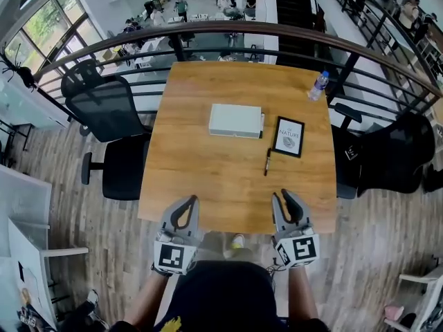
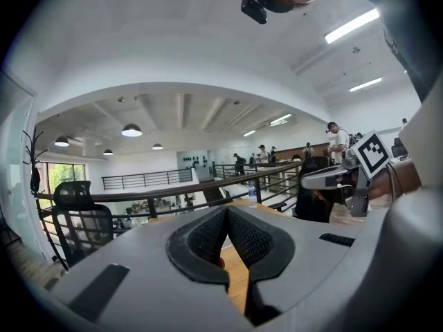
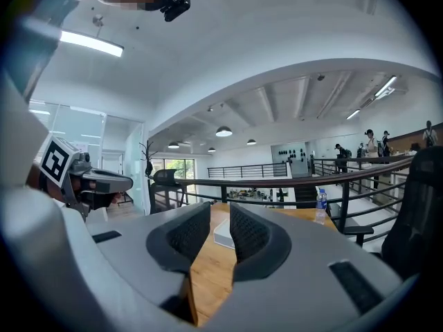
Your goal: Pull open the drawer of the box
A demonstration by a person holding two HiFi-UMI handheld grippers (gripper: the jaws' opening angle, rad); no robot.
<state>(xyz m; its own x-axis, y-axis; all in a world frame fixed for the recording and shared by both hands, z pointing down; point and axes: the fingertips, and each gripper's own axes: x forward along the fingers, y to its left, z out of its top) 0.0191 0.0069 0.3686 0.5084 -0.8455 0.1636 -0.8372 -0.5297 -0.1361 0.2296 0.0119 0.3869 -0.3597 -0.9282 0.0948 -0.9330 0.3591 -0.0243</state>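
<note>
The white box lies flat in the middle of the wooden table, and no open drawer shows. Both grippers hover over the table's near edge, well short of the box. My left gripper has its jaws touching at the tips with nothing between them. My right gripper stands partly open, with a narrow gap between its pads and nothing in it. Through that gap the box shows far ahead on the table.
A framed card and a pen lie right of the box. A water bottle stands at the far right corner. Black office chairs flank the table, and a railing runs behind it.
</note>
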